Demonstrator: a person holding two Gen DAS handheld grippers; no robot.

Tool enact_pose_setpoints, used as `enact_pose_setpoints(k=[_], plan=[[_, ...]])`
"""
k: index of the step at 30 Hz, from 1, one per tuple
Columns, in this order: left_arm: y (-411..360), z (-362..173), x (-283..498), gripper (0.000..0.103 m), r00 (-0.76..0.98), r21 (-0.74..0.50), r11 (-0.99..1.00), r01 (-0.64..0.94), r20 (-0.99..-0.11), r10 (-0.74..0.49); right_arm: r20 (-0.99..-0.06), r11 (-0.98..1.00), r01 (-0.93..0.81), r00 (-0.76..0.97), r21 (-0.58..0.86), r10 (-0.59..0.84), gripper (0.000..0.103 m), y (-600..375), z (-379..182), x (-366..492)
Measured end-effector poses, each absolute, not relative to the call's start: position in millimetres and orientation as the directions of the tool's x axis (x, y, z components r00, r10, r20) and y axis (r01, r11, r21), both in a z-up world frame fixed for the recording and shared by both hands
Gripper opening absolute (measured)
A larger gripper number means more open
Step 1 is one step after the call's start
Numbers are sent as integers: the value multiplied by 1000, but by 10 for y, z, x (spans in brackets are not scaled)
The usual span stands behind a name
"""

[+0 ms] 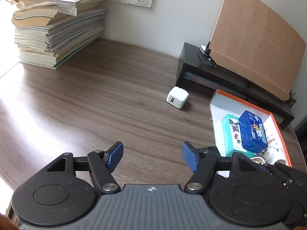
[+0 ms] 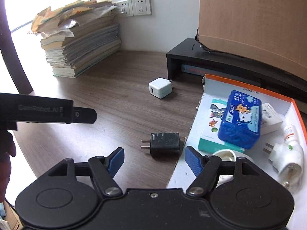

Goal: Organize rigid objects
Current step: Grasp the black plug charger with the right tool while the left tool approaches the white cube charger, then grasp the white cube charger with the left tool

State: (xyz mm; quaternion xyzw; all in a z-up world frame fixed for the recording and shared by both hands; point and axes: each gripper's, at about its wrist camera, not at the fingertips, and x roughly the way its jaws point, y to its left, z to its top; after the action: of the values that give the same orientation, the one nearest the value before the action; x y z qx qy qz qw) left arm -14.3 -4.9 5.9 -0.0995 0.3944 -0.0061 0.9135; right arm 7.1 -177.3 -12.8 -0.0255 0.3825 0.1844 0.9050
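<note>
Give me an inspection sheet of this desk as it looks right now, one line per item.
Surface: wooden desk, bare in the middle.
Job's things: white charger and black charger lie apart on the desk; orange-rimmed box holds a blue tin atop a teal carton, plus a white plug adapter.
Clutter: paper stack at the back left.
Grippers: left hand-held gripper open, empty; right hand-held gripper open, empty, just before the black charger.
Cables: nothing seen.
Surroundings: wall sockets, black riser.
</note>
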Motion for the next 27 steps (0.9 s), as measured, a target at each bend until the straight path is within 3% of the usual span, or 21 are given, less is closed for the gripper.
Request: enact_pose_setpoints(k=[15, 17, 27], plan=[[-136, -158, 793, 95, 665, -136, 984, 117, -725, -179, -798, 951, -308, 573, 1, 187, 87, -1460, -499, 647], [-183, -222, 943, 95, 664, -118, 983, 137, -725, -180, -789, 956, -292, 583, 16, 192, 72, -1466, -501, 658], [-386, -518, 1549, 96, 652, -54, 977, 205, -737, -177, -759, 970, -234, 621, 61, 197, 72, -1512, -342, 637]])
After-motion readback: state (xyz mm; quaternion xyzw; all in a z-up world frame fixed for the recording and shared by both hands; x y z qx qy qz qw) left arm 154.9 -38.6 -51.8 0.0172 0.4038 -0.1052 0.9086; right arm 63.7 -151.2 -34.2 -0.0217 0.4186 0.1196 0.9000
